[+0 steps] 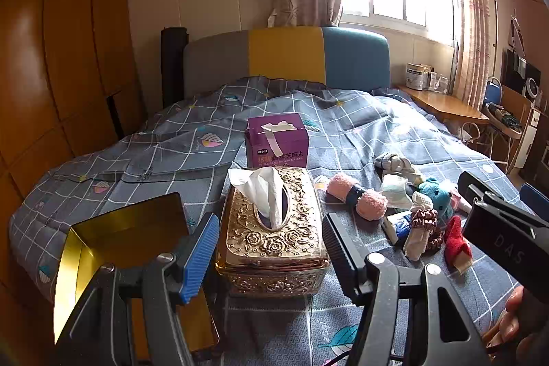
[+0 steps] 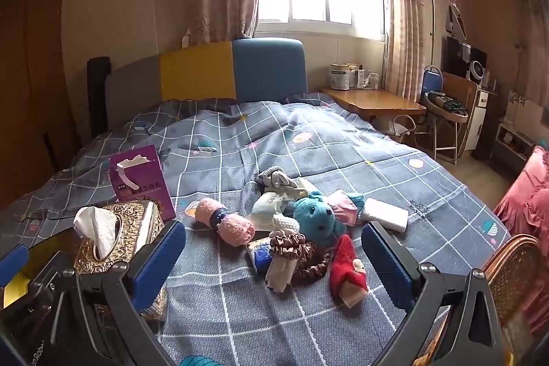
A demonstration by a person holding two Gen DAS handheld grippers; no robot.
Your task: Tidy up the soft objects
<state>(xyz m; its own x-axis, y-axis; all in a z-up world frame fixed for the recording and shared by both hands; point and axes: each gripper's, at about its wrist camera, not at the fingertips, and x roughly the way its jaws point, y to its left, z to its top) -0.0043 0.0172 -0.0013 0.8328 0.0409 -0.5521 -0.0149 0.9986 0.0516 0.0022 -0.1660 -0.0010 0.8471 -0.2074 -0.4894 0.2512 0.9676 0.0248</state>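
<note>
A: Where the bed [image 2: 343,160] is seen from the right wrist view, what is laid out on its grey checked cover?

B: A heap of soft things is gathered near the middle. A teal plush toy [image 2: 314,215] is placed at the centre, with a pink rolled towel [image 2: 224,222] just beside it on the left, banded in dark blue. A brown satin scrunchie [image 2: 291,244] is set in front of the plush, and a red sock [image 2: 346,270] lies to the right of the scrunchie. A white pad [image 2: 386,214] is seen behind the sock, and a grey fabric piece [image 2: 274,179] at the far edge of the heap.

A: How are the 2 claws held?

B: The right gripper [image 2: 271,259] is spread wide, with nothing pressed between its blue pads; the heap is framed between them but is not touched. The left gripper [image 1: 271,249] is also spread apart, and the gold tissue box [image 1: 272,228] is seen between its fingers without being gripped.

A: What else is found near the tissue box?

B: A purple carton [image 1: 277,141] is stood behind it, and a gold tin [image 1: 113,249], opened, is set just to its left. A white tissue is pulled up from the box slot.
</note>
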